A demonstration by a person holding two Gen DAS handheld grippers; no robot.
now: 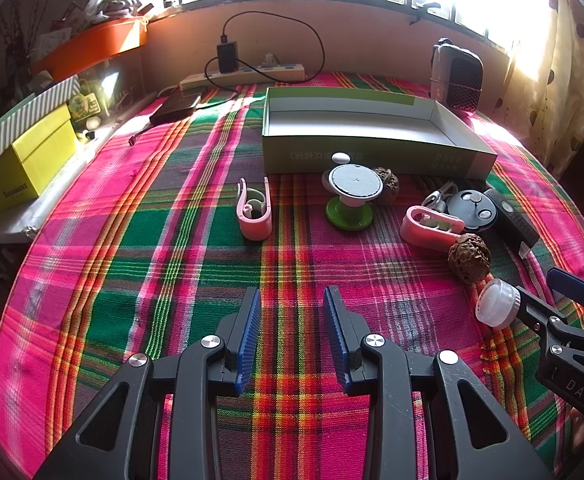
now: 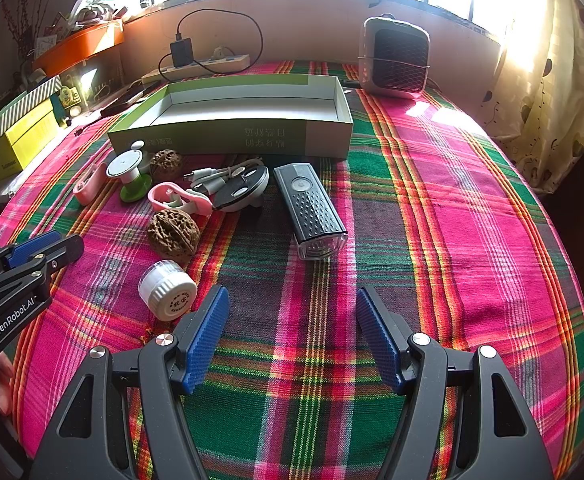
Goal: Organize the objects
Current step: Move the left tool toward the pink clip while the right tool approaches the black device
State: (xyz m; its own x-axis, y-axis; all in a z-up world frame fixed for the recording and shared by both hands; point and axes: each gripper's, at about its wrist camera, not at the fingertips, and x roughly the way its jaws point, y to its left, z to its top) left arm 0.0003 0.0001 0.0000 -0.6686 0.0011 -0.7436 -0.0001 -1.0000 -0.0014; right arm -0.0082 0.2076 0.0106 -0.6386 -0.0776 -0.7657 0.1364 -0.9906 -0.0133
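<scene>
**Both tongs apart, nothing in the box yet**

Right, both sets of tongs hover over the plaid counter (image 1: 92, 264), empty. Starting left: the left tongs (image 1: 292, 300) stand parted with only cloth between them. Ahead and slightly left lies a pink clip (image 1: 254, 210); straight ahead, a green-footed spool (image 1: 350, 196) with a walnut (image 1: 388, 184) just behind it. Beyond those sits the open green box (image 1: 376, 160), which looks empty inside, though the near wall hides part of its floor.

Moving to the right tongs (image 2: 292, 308), spread wide, gripping nothing. Just beside the left finger lies a white ribbed cap (image 2: 168, 290) on its side; a second walnut (image 2: 174, 234) sits just beyond it. Dead ahead is the black bike light (image 2: 312, 210), lens toward the tongs, with a cable bundle (image 2: 220, 176) and a round dark disc (image 2: 240, 192) ahead-left.

My read: first pick not yet made. The light lies lined up for the right tongs, so straddle its long sides mid-body and close squarely. The cap is round and would roll; grip across its flat ends.
</scene>
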